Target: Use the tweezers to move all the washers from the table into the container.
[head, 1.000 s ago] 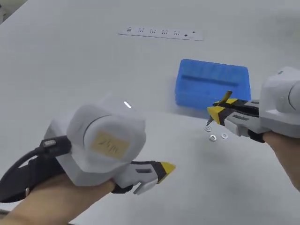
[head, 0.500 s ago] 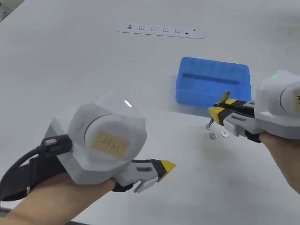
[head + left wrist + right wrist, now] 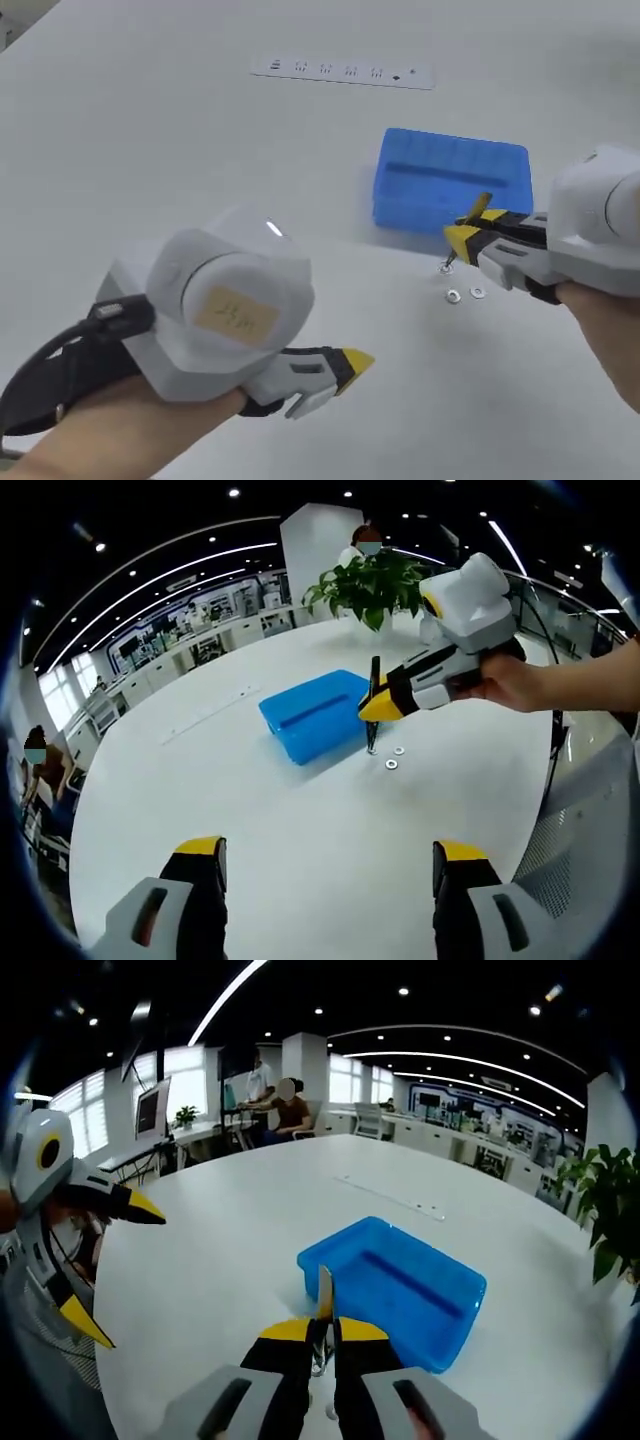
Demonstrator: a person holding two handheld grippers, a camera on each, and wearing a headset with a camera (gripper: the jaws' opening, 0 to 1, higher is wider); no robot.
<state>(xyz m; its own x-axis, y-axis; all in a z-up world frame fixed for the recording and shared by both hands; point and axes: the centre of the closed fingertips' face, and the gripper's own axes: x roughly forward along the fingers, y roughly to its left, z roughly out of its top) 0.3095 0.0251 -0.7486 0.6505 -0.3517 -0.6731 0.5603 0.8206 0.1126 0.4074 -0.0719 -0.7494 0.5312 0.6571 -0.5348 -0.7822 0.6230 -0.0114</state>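
My right gripper (image 3: pixel 462 235) is shut on a pair of tweezers (image 3: pixel 470 222) that point down at the table just in front of the blue container (image 3: pixel 450 175). The tweezers' tip hovers at one small washer (image 3: pixel 446 269). Two more washers (image 3: pixel 453 296) lie side by side just nearer on the white table. In the right gripper view the tweezers (image 3: pixel 324 1305) stand between the shut jaws, with the container (image 3: pixel 395 1280) beyond. My left gripper (image 3: pixel 330 855) is open and holds nothing, well short of the washers (image 3: pixel 391 764). It sits at lower left in the head view (image 3: pixel 345 368).
A white power strip (image 3: pixel 342 72) lies at the far side of the table (image 3: pixel 200 160). In the right gripper view, people sit at desks far behind. A potted plant (image 3: pixel 375 580) stands beyond the table's edge.
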